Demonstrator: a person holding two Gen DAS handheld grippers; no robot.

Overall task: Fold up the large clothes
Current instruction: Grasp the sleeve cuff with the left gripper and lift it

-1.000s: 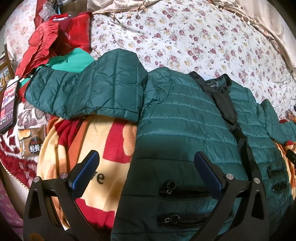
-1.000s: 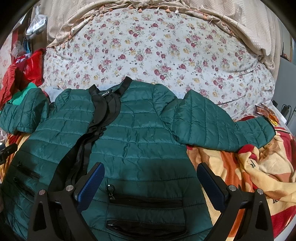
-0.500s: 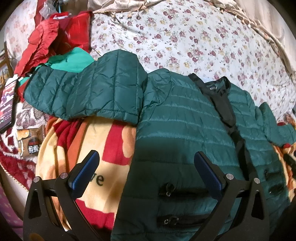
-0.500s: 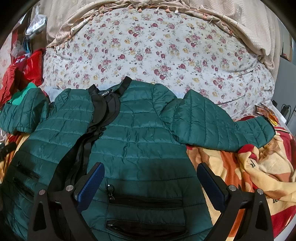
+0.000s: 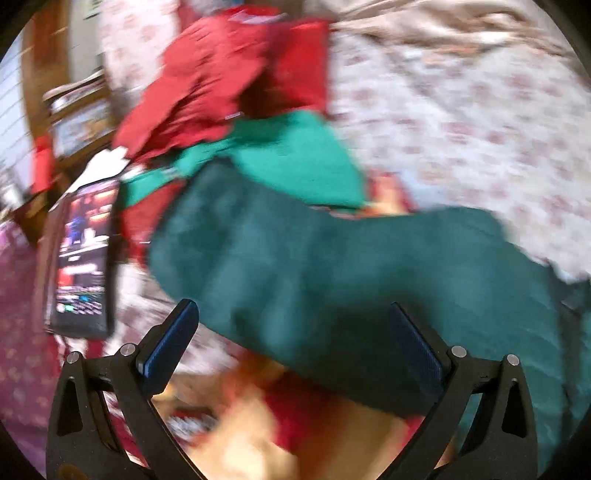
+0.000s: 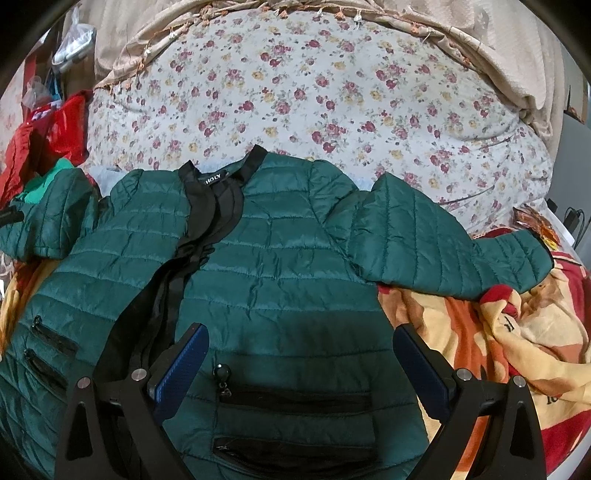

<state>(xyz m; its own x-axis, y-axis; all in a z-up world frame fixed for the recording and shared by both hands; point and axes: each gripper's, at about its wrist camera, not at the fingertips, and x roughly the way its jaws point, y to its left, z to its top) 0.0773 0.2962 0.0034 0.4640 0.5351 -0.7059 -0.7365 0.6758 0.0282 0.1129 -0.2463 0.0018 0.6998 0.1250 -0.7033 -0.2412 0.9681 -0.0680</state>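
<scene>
Green quilted jacket (image 6: 280, 266): lies front-up and spread flat on a bed, its black collar (image 6: 218, 184) toward the flowered sheet (image 6: 332, 88), its lower half over a blanket (image 6: 509, 332) printed in red, orange and cream. Black front band runs from the collar down toward the hem; zip pockets (image 6: 295, 402) show on both front panels. One sleeve (image 6: 443, 251) is stretched out sideways across the blanket, cuff well away from the body; the other sleeve (image 5: 295, 266) lies out to the opposite side, seen blurred in the left wrist view. Right gripper (image 6: 299, 369): hangs over the lower front of the jacket, fingers spread wide, nothing between them; contact with the cloth cannot be told. Left gripper (image 5: 295, 354): fingers likewise wide apart and empty, pointed at the blurred sleeve. Beyond that sleeve: a lighter green garment (image 5: 295, 158) and a heap of red clothes (image 5: 214, 81). Beside them, at the bed's edge, a phone (image 5: 83, 254) with its screen lit. Beige cloth (image 6: 480, 33) with a tasselled edge lies bunched along the far side of the sheet.
</scene>
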